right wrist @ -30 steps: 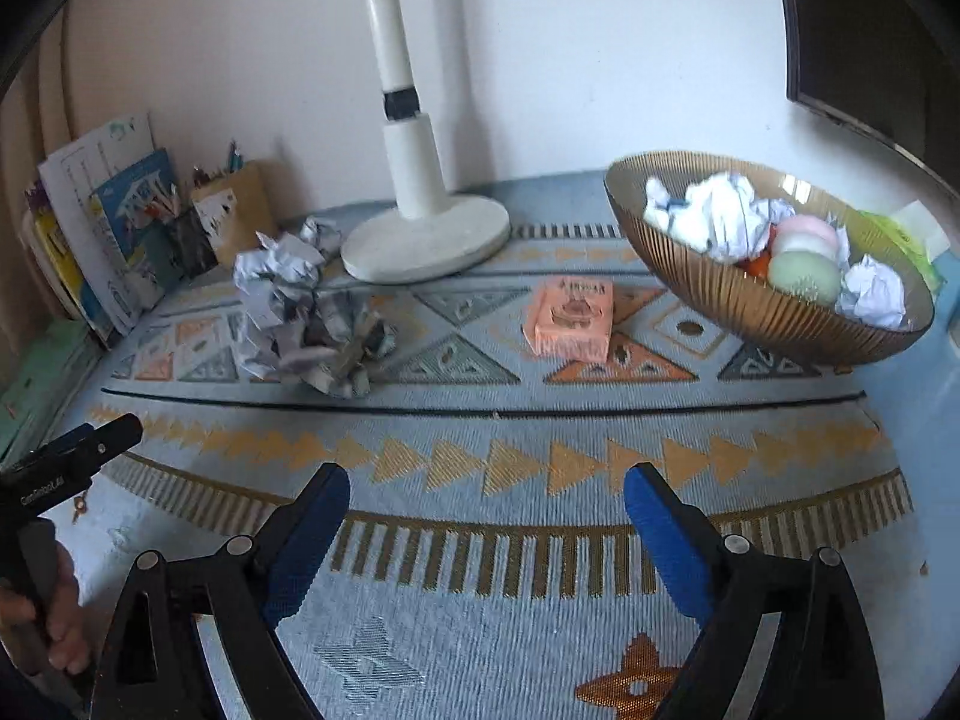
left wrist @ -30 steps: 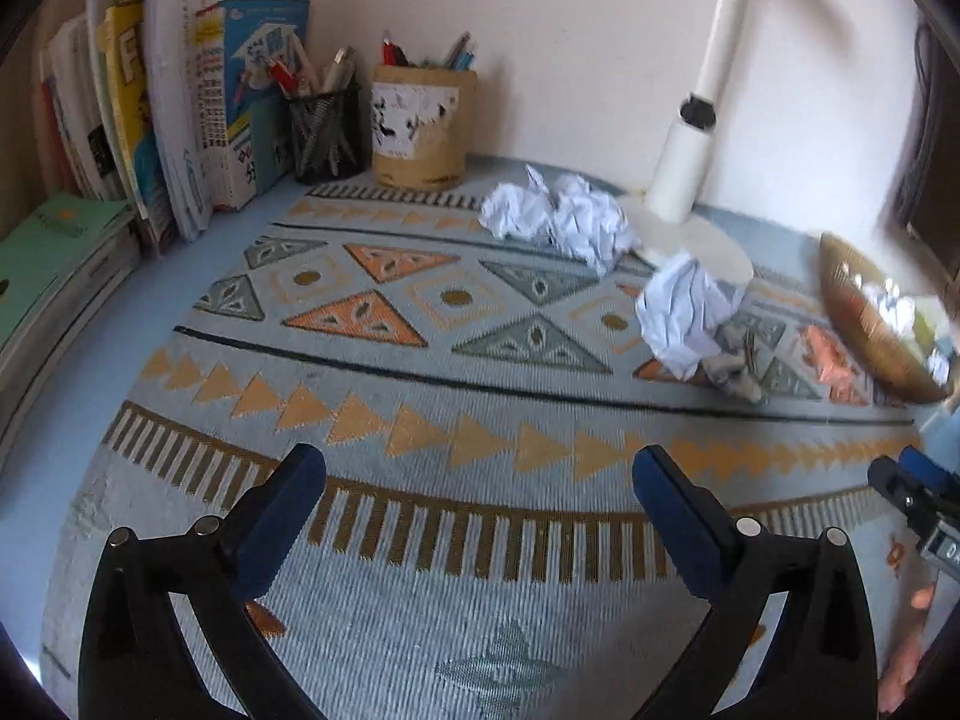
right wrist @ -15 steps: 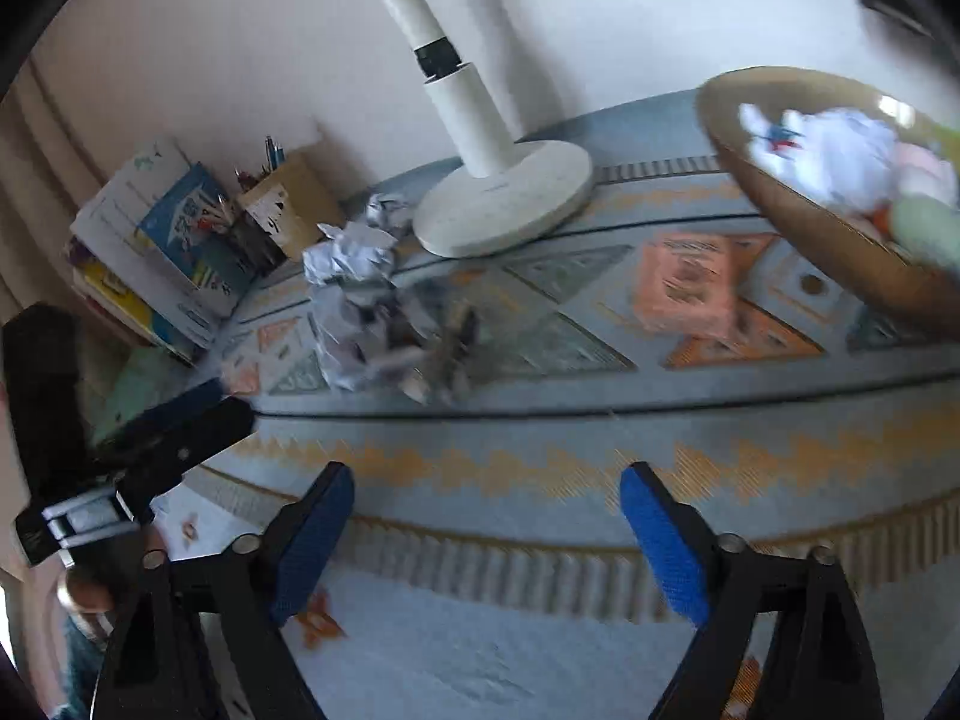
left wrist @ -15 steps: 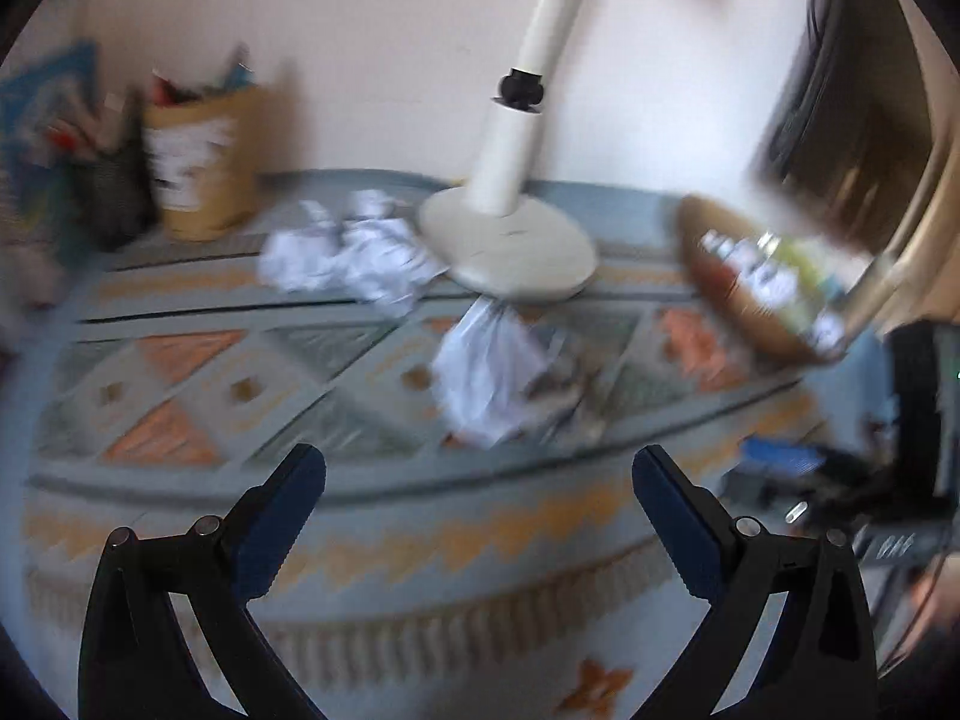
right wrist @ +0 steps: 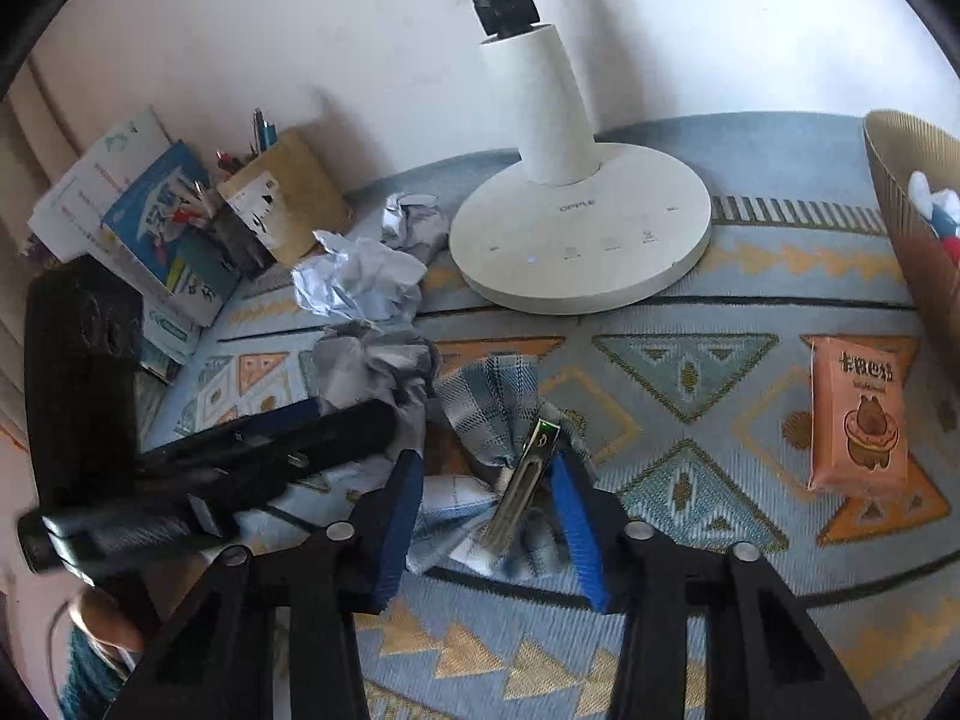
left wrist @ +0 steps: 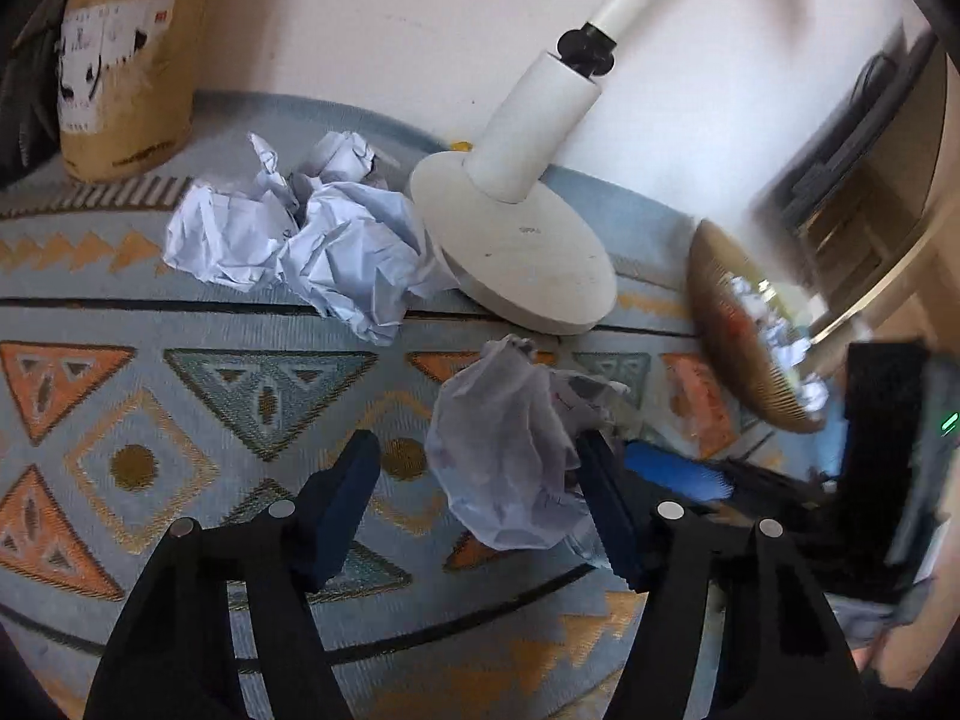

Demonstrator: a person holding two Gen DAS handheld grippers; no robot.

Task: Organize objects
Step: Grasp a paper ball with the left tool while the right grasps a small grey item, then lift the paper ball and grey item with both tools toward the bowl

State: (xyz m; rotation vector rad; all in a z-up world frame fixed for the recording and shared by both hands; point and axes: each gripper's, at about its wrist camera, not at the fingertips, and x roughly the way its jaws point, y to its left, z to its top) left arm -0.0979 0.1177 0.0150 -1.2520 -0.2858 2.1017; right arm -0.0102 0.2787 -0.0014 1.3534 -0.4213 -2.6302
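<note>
left gripper [left wrist: 480, 480]: jaws have just been narrowing round crumpled paper ball [left wrist: 510, 450] at frame centre, left pad not yet touching | right gripper [right wrist: 489, 498]: just been closing over plaid cloth [right wrist: 486, 414] and metal clip [right wrist: 528, 474], lower centre | risk: springy paper squirts out; slick clip slides off soft cloth | ribbed gold bowl [left wrist: 738, 336] right edge

1. A white desk lamp [right wrist: 579, 240] stands on its round base against the pale wall [right wrist: 240, 30]; the base reads "OPPLE".
2. A patterned woven mat [left wrist: 180, 420] in blue, orange and gold covers the surface.
3. Upright books [right wrist: 156, 228] lean at the far left; beside them stands a tan pen holder [left wrist: 126, 60] filled with pens.
</note>
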